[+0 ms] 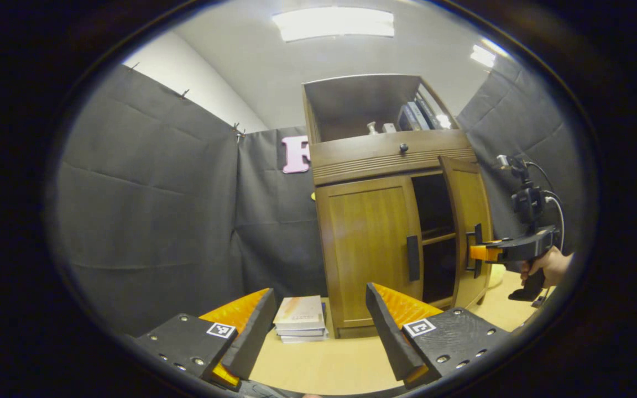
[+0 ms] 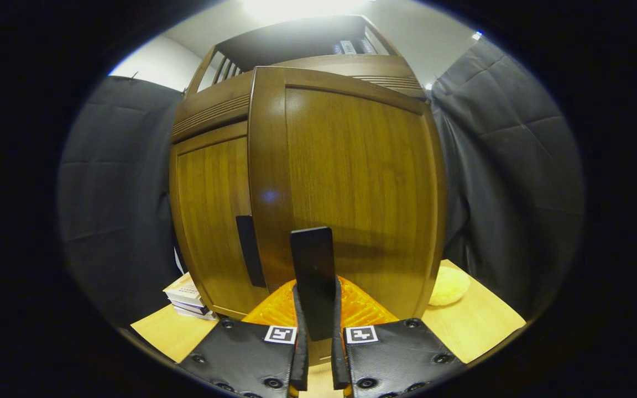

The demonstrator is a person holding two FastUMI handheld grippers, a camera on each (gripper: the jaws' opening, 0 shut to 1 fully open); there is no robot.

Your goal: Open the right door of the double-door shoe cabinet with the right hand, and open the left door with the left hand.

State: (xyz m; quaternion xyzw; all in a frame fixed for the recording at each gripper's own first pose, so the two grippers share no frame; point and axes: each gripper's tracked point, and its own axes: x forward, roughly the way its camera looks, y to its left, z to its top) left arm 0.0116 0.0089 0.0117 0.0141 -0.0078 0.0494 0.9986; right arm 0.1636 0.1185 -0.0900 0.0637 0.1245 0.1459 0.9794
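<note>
Right tool (image 2: 318, 354) up close in the right gripper view: both fingers clamped on the black handle (image 2: 313, 276) of the right door (image 2: 351, 188), pads pressing either side.

Now big to small, all relative to the shoe cabinet (image 1: 385, 221). The cabinet stands on the table (image 1: 324, 365), w/ the booth's cloth wall behind. At its front right the right door is swung partway out, dark interior showing in the gap. At its front left the left door (image 1: 365, 249) sits flush and closed, its handle (image 1: 413, 257) untouched. Left tool (image 1: 318, 326) hangs well short of the cabinet front, fingers spread wide, holding nothing. Stack of books (image 1: 301, 319) on the table just beside the cabinet's left foot. Yellow puff (image 2: 448, 287) on the table by its right foot.

Risks, as I read it: right door is only half done, so pulling off the hinge arc could slip the pads off that slim handle. Left tool coming in low might clip the books, or, w/ such a wide spread, miss the left handle or catch the door edge instead. Yanking hard might rock the cabinet and shift the bits on its top shelf.
</note>
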